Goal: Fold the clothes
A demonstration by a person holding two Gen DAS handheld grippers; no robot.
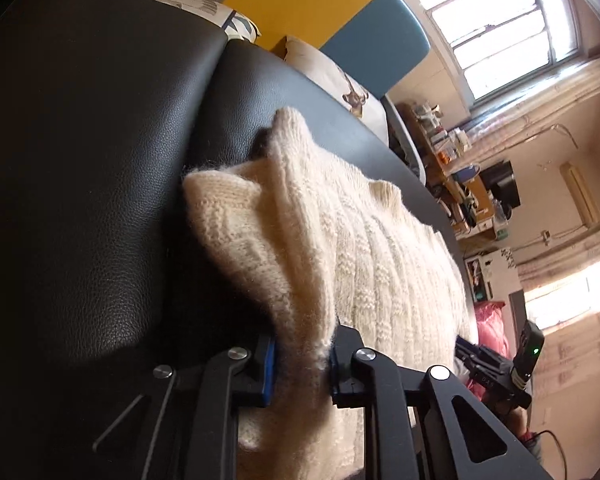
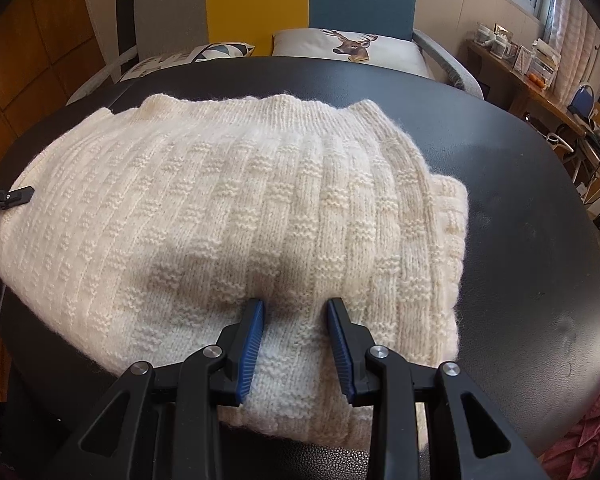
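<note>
While the cream sweater lies already doubled on the black table, the left gripper pinches its side edge and the right gripper seems clamped on the near edge, so another fold probably remains.

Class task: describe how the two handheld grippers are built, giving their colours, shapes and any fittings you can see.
Both grippers look alike. The left gripper and right gripper have matte black angular linkage arms with triangular cut-outs, joined by round silver pivot bolts. Each finger carries a blue ribbed pad. In the left view the right gripper's body shows a small green light. No sleeve is visible.
</note>
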